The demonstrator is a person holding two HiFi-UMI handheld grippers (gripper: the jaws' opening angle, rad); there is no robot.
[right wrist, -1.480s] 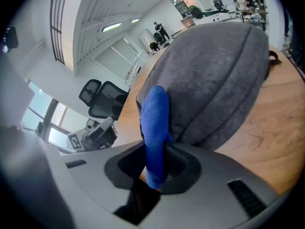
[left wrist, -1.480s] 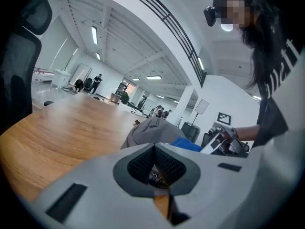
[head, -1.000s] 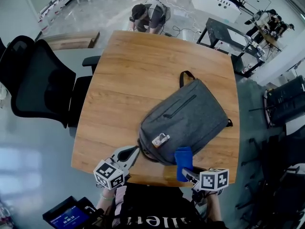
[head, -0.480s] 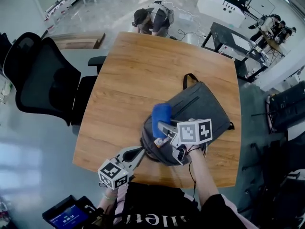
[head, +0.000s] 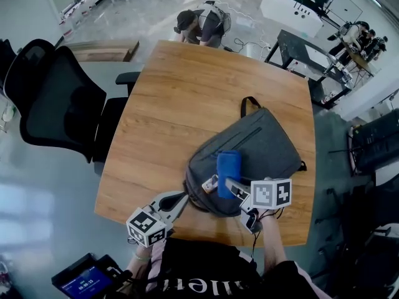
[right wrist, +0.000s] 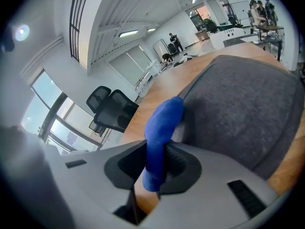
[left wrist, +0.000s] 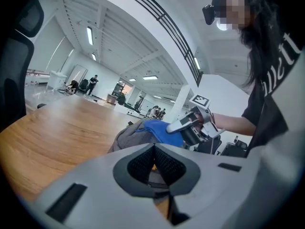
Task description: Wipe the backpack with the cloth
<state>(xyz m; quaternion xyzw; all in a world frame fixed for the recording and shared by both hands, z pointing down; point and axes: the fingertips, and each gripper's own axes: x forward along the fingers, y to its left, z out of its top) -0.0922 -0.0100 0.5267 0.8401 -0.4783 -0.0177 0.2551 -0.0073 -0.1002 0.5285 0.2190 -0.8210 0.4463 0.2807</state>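
On the wooden table (head: 168,104), right gripper (head: 229,184) clamps cloth (head: 228,166) atop backpack (head: 265,145); left gripper (head: 181,197) closed, chair (head: 56,104) beside

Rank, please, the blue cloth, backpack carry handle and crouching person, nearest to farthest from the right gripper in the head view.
1. Blue cloth, clamped in the right gripper.
2. Carry handle, at the far end of the backpack.
3. Crouching person, beyond the table.

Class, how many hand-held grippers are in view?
2. The left hand-held gripper, jaws together, points at the near corner of the backpack; the right hand-held gripper holds the blue cloth on it. None seems hidden.
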